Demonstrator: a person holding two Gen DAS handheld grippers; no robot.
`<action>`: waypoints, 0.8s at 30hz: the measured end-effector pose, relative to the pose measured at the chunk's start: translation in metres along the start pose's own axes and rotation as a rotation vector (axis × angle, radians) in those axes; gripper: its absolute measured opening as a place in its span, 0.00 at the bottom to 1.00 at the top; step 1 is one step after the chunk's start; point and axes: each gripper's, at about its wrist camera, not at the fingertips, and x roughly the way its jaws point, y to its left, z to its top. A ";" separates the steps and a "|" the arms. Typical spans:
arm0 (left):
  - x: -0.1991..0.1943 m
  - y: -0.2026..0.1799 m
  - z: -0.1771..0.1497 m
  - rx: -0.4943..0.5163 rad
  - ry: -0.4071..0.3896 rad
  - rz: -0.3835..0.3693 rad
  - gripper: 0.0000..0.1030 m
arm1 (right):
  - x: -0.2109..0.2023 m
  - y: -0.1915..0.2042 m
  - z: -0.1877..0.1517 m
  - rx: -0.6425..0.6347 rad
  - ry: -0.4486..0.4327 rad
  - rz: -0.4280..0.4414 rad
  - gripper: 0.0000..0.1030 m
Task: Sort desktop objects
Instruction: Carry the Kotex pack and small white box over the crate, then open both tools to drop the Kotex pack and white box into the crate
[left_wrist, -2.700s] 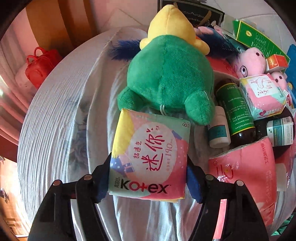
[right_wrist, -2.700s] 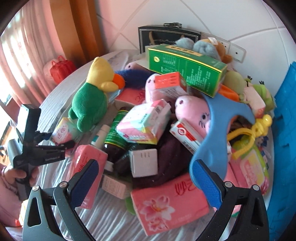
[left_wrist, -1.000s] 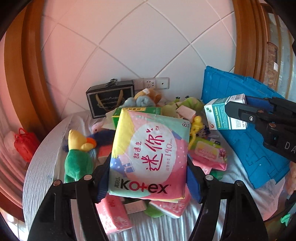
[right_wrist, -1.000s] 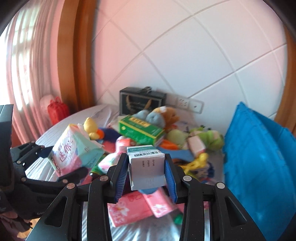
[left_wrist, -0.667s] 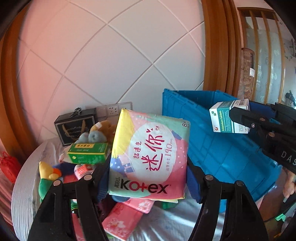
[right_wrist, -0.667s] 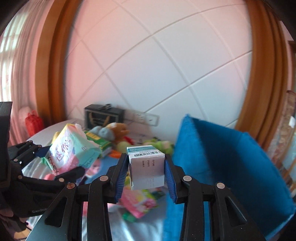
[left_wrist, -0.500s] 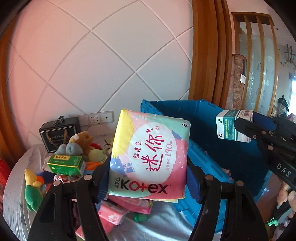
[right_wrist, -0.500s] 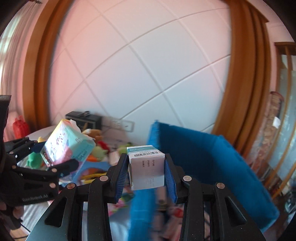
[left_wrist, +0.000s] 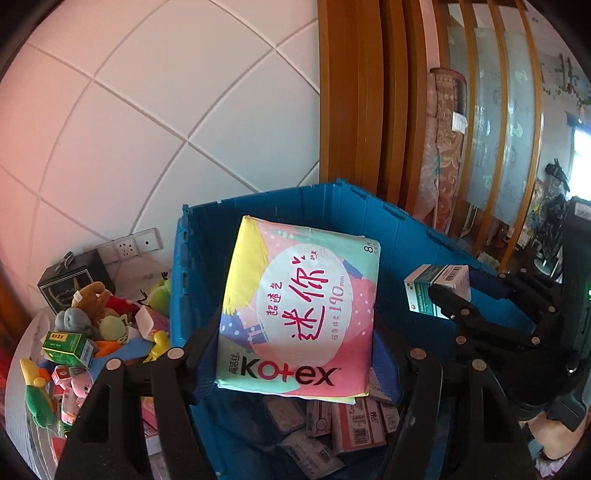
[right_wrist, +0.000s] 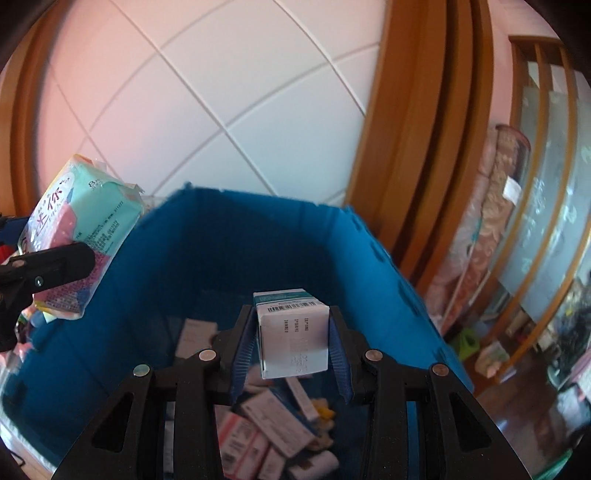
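Grippers have swung from the toy pile to over the blue bin. Left gripper squeezes the pad pack; right gripper squeezes the small box. Dropping both in looks next.

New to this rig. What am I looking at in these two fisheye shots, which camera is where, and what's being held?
No robot: a person carries handheld tongs, one per hand, each with a camera looking along its fingers. The left view shows the left tongs clamped on a pink Kotex pack. The right view shows the right tongs clamped on a small white and teal box. Each tool also shows at the edge of the other's picture. Both are held over an open blue crate with small boxes already inside. At far left in the left view, a table carries plush toys and packets.
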 end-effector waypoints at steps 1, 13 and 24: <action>0.010 -0.010 0.000 0.015 0.027 0.007 0.66 | 0.005 -0.008 -0.005 0.009 0.014 -0.001 0.37; 0.050 -0.033 0.000 0.035 0.135 0.093 0.67 | 0.053 -0.051 -0.001 -0.009 0.151 0.021 0.37; 0.043 -0.032 0.000 0.036 0.091 0.118 0.73 | 0.058 -0.050 -0.003 -0.028 0.162 0.005 0.41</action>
